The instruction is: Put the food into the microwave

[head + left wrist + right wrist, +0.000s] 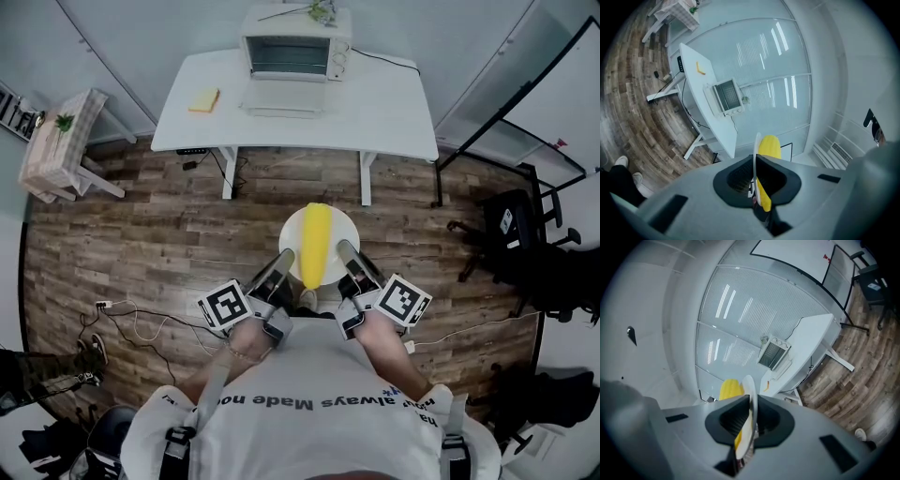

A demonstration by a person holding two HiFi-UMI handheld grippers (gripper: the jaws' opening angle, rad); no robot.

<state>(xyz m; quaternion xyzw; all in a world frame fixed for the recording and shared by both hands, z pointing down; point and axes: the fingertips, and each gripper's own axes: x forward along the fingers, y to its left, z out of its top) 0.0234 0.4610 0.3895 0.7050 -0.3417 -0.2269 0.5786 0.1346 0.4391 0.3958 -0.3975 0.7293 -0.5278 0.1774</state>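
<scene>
A white plate (292, 231) carries a yellow corn cob (316, 244) and hangs over the wooden floor in front of me. My left gripper (284, 257) is shut on the plate's left rim and my right gripper (345, 249) is shut on its right rim. In the left gripper view the plate (754, 154) stands edge-on between the jaws with the corn (768, 146) behind it. The right gripper view shows the plate (751, 392) edge-on too, with the corn (731, 389) beside it. The microwave (294, 45) stands at the back of the white table (394, 112) with its door (283, 97) folded down open.
A yellow sticky-note pad (204, 100) lies on the table's left part. A small checked side table (62, 141) stands at the far left. Black chairs (525, 234) and a black-framed board stand at the right. Cables (131, 319) trail on the floor at my left.
</scene>
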